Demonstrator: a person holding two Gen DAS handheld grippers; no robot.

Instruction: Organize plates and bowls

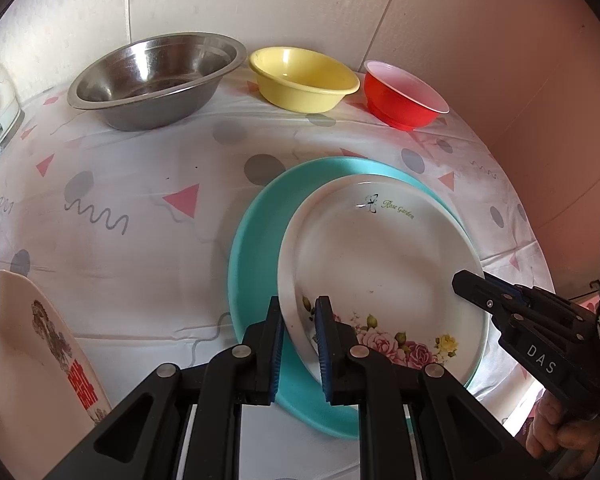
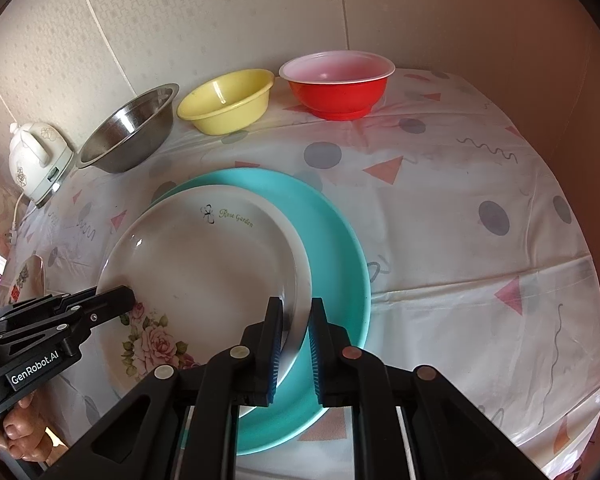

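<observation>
A white plate (image 1: pixel 380 264) (image 2: pixel 204 264) with pink roses and "Rose Garden" lettering sits over a larger teal plate (image 1: pixel 256 240) (image 2: pixel 336 248), offset from its centre. Whether the two touch I cannot tell. My left gripper (image 1: pixel 300 308) is shut on the white plate's near left rim, and shows in the right wrist view as a black tip (image 2: pixel 126 300). My right gripper (image 2: pixel 296 312) has the opposite rim between its blue pads and is shut on it; its tip (image 1: pixel 464 284) shows at the plate's right edge.
Along the back wall stand a steel bowl (image 1: pixel 152 80) (image 2: pixel 128 136), a yellow bowl (image 1: pixel 304 84) (image 2: pixel 226 104) and a red bowl (image 1: pixel 400 100) (image 2: pixel 340 92). A cream patterned plate (image 1: pixel 32 352) lies at the left, and a white kettle (image 2: pixel 36 156) stands at the table's left edge.
</observation>
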